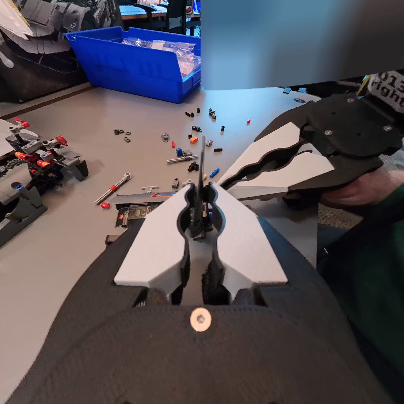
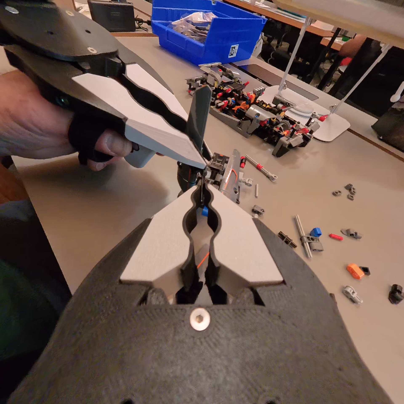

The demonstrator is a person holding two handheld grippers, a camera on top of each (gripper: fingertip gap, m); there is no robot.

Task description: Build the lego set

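My left gripper (image 1: 201, 187) is shut on a thin dark grey panel (image 1: 201, 161) that stands upright between its fingertips. In the right wrist view the left gripper (image 2: 204, 165) comes in from the upper left with the panel (image 2: 199, 115) rising from its tips. My right gripper (image 2: 202, 189) is shut on a thin black part at the near edge of a small sub-assembly (image 2: 218, 166) with a grey, orange-striped panel (image 2: 230, 175). Both sets of tips meet there. The right gripper (image 1: 222, 184) also shows in the left wrist view. The large car chassis (image 2: 258, 113) stands farther back.
A blue bin (image 1: 135, 65) with plastic bags stands at the back of the grey table (image 1: 65, 240). Several loose pins, axles and connectors (image 2: 310, 238) lie to the right of the grippers. A white stand base (image 2: 328, 124) sits behind the chassis (image 1: 41, 161). The grippers are tip to tip, or close to it.
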